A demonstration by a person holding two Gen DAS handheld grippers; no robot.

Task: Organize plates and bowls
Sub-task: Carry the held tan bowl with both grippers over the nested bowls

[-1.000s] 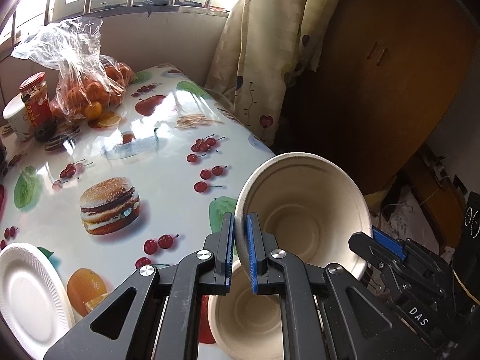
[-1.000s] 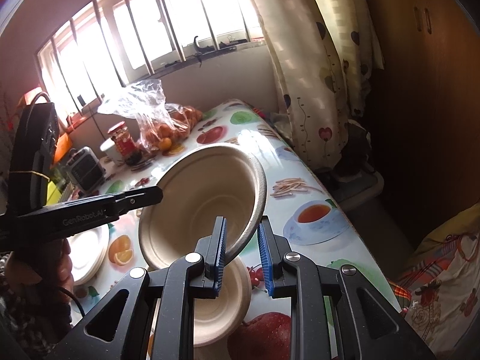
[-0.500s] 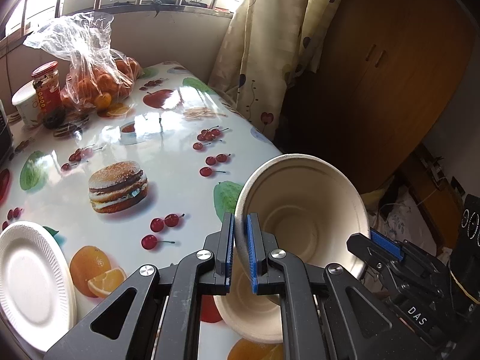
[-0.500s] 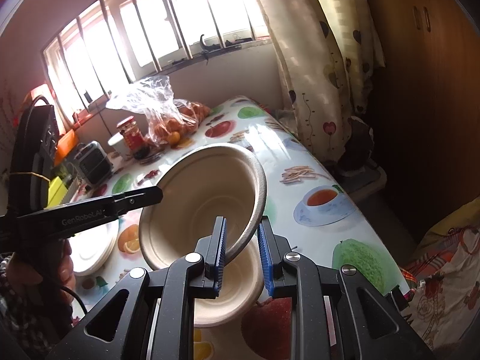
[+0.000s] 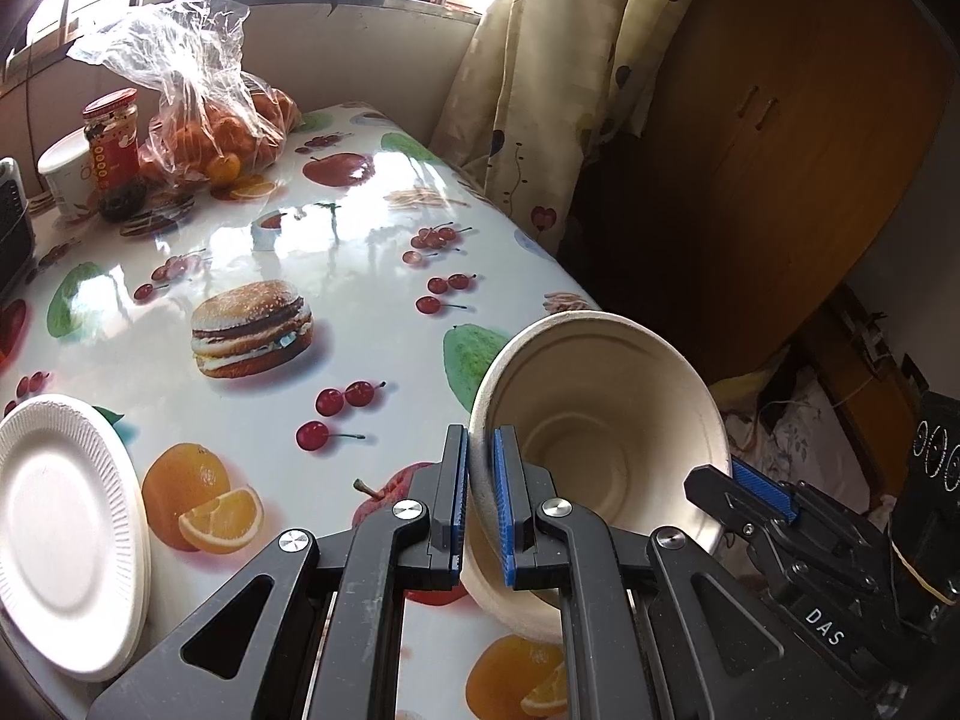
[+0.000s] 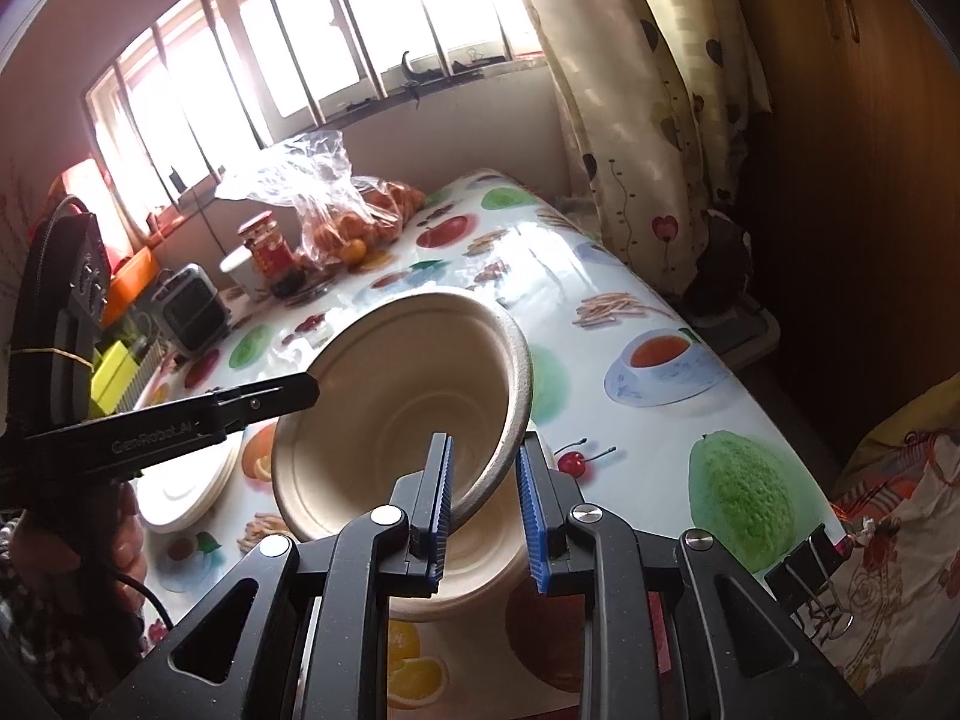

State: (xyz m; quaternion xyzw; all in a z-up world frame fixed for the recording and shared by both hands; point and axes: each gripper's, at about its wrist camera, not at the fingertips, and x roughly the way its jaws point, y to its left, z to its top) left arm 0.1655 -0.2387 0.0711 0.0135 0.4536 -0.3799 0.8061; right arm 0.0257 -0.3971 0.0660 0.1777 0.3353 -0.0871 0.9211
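Observation:
A beige paper bowl (image 5: 600, 432) hangs tilted above the table, held by both grippers at opposite sides of its rim. My left gripper (image 5: 478, 438) is shut on the near-left rim. The right gripper (image 5: 729, 471) clamps the right rim. In the right wrist view the bowl (image 6: 390, 420) opens toward the camera, my right gripper (image 6: 483, 450) is shut on its rim, and the left gripper (image 6: 309, 387) bites the far-left rim. A second beige bowl (image 5: 510, 606) (image 6: 480, 576) sits on the table directly beneath, partly hidden. A stack of white paper plates (image 5: 60, 540) (image 6: 186, 492) lies to the left.
The fruit-print table (image 5: 270, 240) carries a bag of oranges (image 5: 222, 132), a red-lidded jar (image 5: 111, 144), a white cup (image 5: 60, 174) and a small black appliance (image 6: 189, 312) at the far end. A curtain (image 5: 528, 90) and a wooden wardrobe (image 5: 780, 150) stand past the table's right edge.
Both grippers kept their hold and carried the bowl a little across the table and downward. The bowl on the table is now more hidden under the held one.

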